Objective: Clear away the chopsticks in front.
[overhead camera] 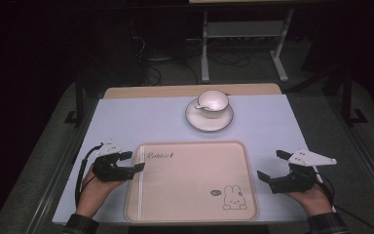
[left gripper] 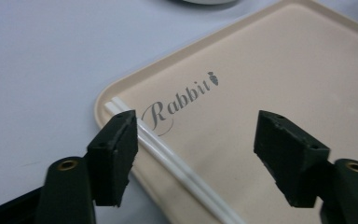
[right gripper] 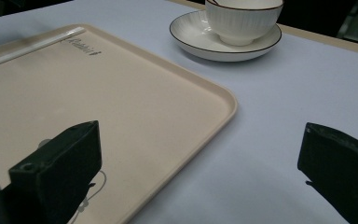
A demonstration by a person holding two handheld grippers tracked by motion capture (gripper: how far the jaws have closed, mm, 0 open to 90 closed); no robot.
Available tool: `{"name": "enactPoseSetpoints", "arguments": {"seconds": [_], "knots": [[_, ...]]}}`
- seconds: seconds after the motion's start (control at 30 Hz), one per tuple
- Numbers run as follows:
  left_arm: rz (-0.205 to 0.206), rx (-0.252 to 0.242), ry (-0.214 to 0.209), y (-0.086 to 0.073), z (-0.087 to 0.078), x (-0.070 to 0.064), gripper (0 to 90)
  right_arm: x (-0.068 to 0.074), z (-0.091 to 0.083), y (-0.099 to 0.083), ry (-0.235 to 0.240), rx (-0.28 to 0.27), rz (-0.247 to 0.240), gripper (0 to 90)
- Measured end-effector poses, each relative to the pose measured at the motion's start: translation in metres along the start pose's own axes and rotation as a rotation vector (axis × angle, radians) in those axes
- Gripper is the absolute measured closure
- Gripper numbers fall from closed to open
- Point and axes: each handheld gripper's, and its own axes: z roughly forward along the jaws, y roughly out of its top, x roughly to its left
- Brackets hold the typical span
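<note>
Now: left tongs [left gripper: 196, 154] spread over straw [left gripper: 168, 161] | right tongs [overhead camera: 274, 166] spread beside tray [overhead camera: 253, 195] | centre straw, close gently.

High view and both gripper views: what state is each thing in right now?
Tray: flat on the table, nothing on it but the chopsticks.
Chopsticks: white pair lying together along the tray's left edge.
Cup: upright on the saucer.
Saucer: flat on the table, beyond the tray.
Left gripper: open, jaws astride the chopsticks.
Right gripper: open, holding nothing, at the tray's right edge.
</note>
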Motion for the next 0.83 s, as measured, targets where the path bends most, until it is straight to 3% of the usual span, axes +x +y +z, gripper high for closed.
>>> {"name": "enactPoseSetpoints", "arguments": {"seconds": [0.27, 0.4, 0.83], "knots": [[0.029, -0.04, 0.027, -0.016, -0.014, 0.008, 14.3, 0.0, -0.001, 0.0, -0.002, -0.006, 0.002, 0.0], [0.017, -0.043, 0.038, -0.023, -0.018, 0.011, 13.4, 0.0, -0.001, 0.0, -0.002, -0.006, 0.001, 0.0], [0.018, -0.037, 0.038, -0.024, -0.016, 0.012, 13.5, 0.0, -0.001, 0.0, 0.0, -0.018, 0.003, 0.0]]}}
